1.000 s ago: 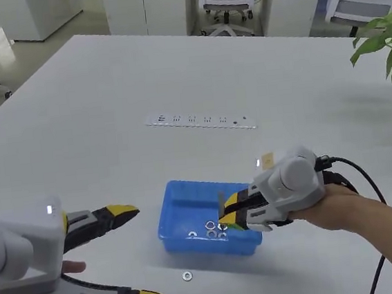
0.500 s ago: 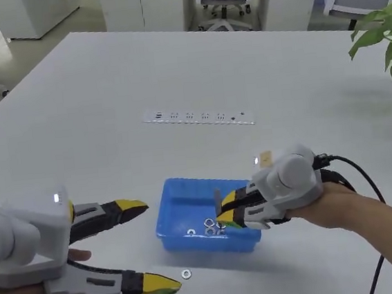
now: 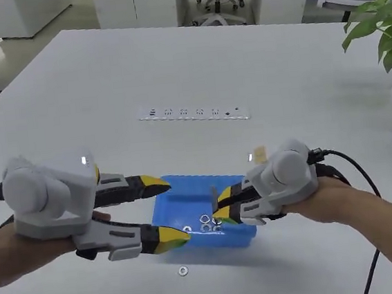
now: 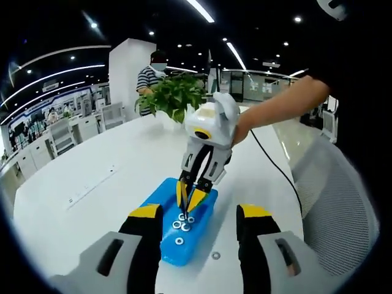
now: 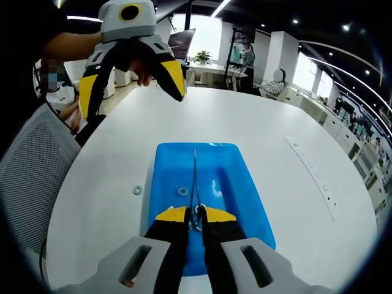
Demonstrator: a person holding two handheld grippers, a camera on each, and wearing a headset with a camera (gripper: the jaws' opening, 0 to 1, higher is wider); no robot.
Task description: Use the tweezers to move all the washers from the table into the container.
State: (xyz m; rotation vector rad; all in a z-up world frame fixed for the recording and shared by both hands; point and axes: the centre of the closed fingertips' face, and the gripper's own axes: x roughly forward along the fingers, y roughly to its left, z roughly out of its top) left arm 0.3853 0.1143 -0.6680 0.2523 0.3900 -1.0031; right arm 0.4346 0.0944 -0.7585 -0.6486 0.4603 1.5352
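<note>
While your right gripper pinches the metal tweezers over the blue plastic container (silver washers inside), your left gripper has swung in beside it, jaws wide; one loose washer lies on the table.

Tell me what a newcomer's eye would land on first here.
The bright blue rectangular plastic container stands out on the white table, with small silver metal washers lying inside. The right gripper is shut on thin metal tweezers held over it, while the left gripper gapes open beside it. One lone silver washer lies on the table in front of the container.
</note>
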